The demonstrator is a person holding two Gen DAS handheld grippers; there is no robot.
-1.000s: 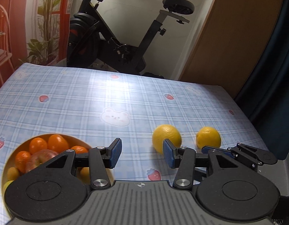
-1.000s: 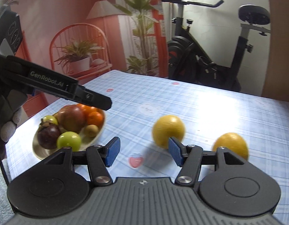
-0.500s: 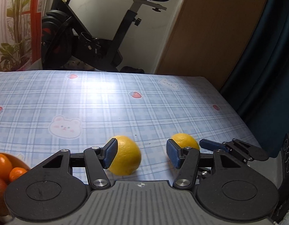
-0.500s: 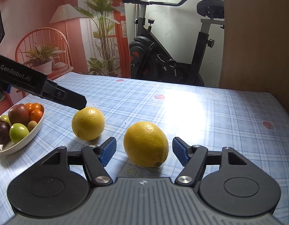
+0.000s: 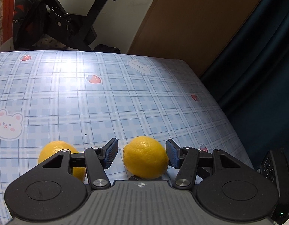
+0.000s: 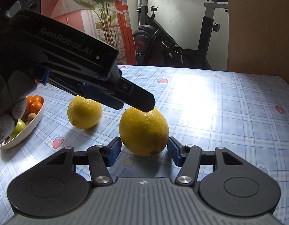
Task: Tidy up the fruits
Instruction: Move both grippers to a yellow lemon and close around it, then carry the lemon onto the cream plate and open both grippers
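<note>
Your right hand-held gripper [image 6: 143, 151] is closing around the near lemon [image 6: 144, 131] on the table [image 6: 228, 112], pads not yet pressing — seat them at its widest part. Your left hand-held gripper [image 5: 142, 152] brackets the same lemon, loosely open — pull it away toward the far lemon [image 6: 84, 112].

My left wrist camera sits just behind its own fingers [image 5: 114, 152], tilted down and close to the blue plaid tablecloth [image 5: 107, 103], facing the wooden panel [image 5: 191, 22] at upper right of frame. My right wrist camera looks less steeply across the same table toward the exercise bike [image 6: 172, 37] at top centre. Both views share one lemon [image 5: 145, 158] [image 6: 144, 130] low centre, a second lemon [image 5: 56, 148] [image 6: 84, 112] left of it, and the bike.
</note>
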